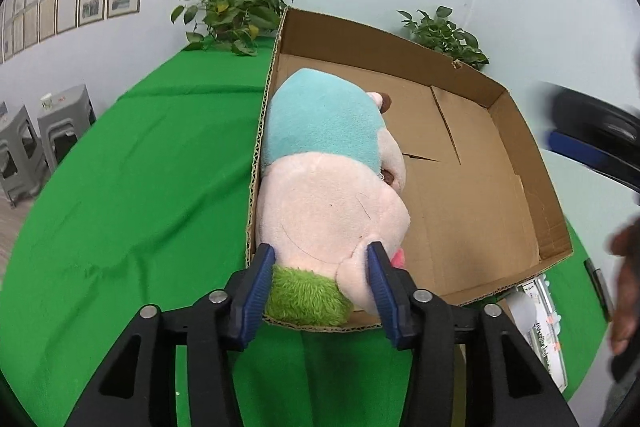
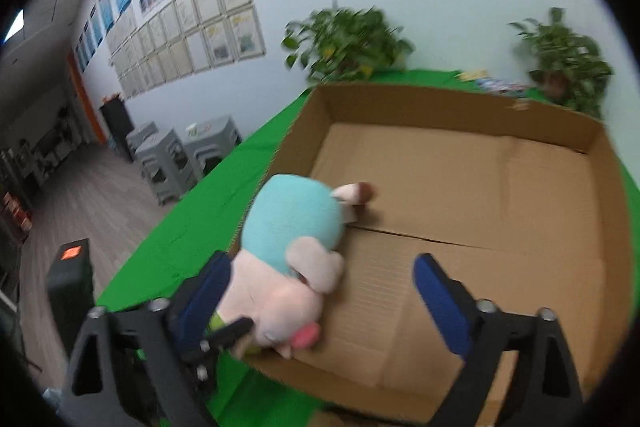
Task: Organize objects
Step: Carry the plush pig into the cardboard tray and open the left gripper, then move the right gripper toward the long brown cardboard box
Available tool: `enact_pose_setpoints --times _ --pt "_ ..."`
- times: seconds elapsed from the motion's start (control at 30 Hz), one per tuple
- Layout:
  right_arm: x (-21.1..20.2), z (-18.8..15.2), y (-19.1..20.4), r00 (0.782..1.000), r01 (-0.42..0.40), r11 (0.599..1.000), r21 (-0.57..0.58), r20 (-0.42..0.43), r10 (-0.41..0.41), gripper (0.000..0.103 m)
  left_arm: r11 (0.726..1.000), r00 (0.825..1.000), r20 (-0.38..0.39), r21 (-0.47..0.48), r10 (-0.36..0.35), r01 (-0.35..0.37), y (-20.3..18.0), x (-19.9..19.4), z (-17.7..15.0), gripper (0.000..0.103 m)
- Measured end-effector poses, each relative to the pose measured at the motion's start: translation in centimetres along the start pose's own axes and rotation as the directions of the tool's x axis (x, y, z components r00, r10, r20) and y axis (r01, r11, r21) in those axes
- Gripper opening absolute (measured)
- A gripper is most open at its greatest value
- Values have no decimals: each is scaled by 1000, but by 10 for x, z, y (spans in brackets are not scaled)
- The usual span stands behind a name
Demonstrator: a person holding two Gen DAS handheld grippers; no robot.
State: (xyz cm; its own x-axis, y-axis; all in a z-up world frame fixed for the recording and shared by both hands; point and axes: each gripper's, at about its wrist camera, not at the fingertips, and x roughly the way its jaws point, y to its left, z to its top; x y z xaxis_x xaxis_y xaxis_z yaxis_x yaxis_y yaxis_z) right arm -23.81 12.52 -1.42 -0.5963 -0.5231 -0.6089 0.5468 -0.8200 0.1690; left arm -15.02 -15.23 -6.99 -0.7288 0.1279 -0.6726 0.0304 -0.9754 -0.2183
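Note:
A plush toy with a pink head, teal body and green tuft lies inside an open cardboard box, along its left wall. My left gripper is shut on the toy's head just above the green tuft, over the box's near wall. In the right wrist view the same plush toy lies in the box, and my right gripper stands wide open above it. Its left finger is beside the toy's head and its right finger hangs over bare cardboard. A black fingertip of the left gripper shows against the head.
The box sits on a green-clothed table. Two potted plants stand behind it by the wall. Printed packets lie at the box's near right corner. A hand is at the right edge. Grey stools stand on the floor.

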Motion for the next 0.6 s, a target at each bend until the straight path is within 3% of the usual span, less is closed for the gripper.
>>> enact_pose_setpoints --times 0.07,0.13,0.2,0.3,0.47,0.6 --pt "-36 -15 -13 998 42 999 12 34 -43 102 999 999 33 26 36 -36 -7 -12 0 50" --pt "-64 -36 -19 995 85 996 -5 43 -85 102 997 995 75 46 65 -69 -17 -30 -1 64" --pt "-79 -49 -20 991 120 993 -10 53 -119 102 995 988 141 60 66 -75 -33 -60 -7 86" --pt "-99 -70 -23 984 158 987 19 83 -159 102 995 974 222 81 37 -57 -55 -98 -15 102" --pt "-108 -99 -23 977 185 980 78 93 -192 102 990 963 270 134 0 -38 -101 -144 -37 103" --pt "-110 -117 -19 979 187 980 66 75 -192 102 989 969 243 148 -50 14 -126 -160 -60 103"
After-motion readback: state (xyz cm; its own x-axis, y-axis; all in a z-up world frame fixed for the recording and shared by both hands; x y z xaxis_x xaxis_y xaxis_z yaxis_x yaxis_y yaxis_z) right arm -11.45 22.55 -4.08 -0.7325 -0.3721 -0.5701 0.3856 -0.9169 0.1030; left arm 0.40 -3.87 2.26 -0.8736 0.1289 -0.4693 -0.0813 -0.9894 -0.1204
